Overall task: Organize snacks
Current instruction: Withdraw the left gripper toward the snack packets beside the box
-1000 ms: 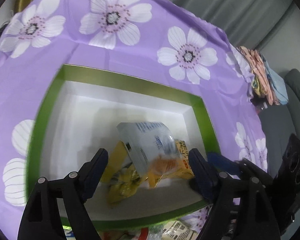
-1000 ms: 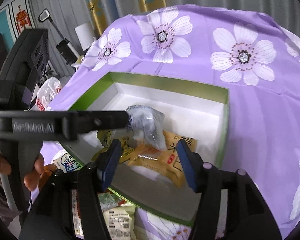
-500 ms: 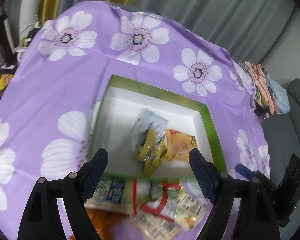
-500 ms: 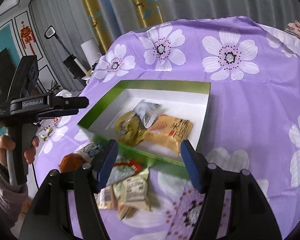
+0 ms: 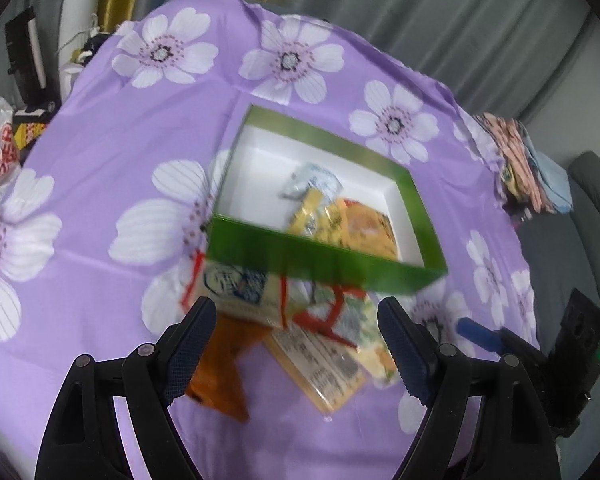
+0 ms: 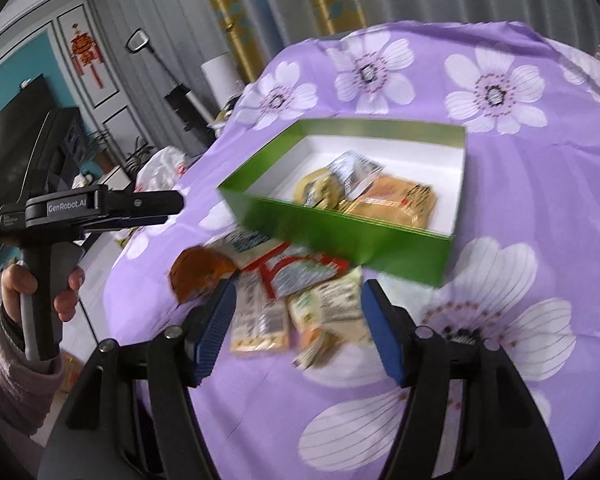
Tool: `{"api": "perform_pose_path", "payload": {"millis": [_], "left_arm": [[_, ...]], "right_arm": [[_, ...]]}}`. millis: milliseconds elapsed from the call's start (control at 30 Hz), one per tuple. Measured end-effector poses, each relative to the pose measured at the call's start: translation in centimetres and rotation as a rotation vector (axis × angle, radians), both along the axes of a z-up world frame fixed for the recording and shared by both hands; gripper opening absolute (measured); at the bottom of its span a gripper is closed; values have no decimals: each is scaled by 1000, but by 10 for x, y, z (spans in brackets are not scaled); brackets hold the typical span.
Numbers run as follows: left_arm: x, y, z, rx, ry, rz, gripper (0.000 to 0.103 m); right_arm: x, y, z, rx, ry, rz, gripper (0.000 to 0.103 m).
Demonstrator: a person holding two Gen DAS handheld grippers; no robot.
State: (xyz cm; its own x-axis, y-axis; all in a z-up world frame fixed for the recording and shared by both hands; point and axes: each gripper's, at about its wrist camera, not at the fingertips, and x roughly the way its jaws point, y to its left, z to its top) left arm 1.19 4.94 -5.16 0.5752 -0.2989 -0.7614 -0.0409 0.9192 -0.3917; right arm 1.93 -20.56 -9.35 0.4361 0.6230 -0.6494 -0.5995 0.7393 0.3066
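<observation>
Black tool (image 6: 296, 328), blue pads (image 6: 216, 324)

"GenRobot.AI" on the left gripper (image 6: 172, 203) body; snack print illegible.

The table (image 5: 100, 152) wears a lilac cloth printed with large white flowers, each with a purple dotted centre. The box (image 5: 324, 264) is glossy green outside and plain white inside. In it lie a silver-grey packet (image 6: 354, 168) at 12 o'clock, a yellow packet (image 6: 318, 192) at 9 o'clock, and an orange-tan packet (image 6: 396, 202) with red marks at 3 o'clock. Outside, at the box's 6 o'clock, sit an orange-brown packet (image 6: 198, 274), a red-and-white packet (image 6: 296, 270) and a pale green-and-cream packet (image 6: 328, 300). The right gripper (image 6: 296, 328) is black with blue pads; the left gripper (image 5: 296, 352) is black with dark navy pads.
</observation>
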Motion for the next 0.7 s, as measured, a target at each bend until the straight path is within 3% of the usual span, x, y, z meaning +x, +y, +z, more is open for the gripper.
{"api": "perform_pose_path", "payload": {"millis": [300, 700], "left_arm": [[-18, -33, -35, -23, 91, -63, 83], [-12, -53, -67, -24, 158, -91, 83]], "right_arm": [[-32, 32, -39, -17, 73, 199, 65], [-19, 55, -63, -115, 25, 210, 65]]}}
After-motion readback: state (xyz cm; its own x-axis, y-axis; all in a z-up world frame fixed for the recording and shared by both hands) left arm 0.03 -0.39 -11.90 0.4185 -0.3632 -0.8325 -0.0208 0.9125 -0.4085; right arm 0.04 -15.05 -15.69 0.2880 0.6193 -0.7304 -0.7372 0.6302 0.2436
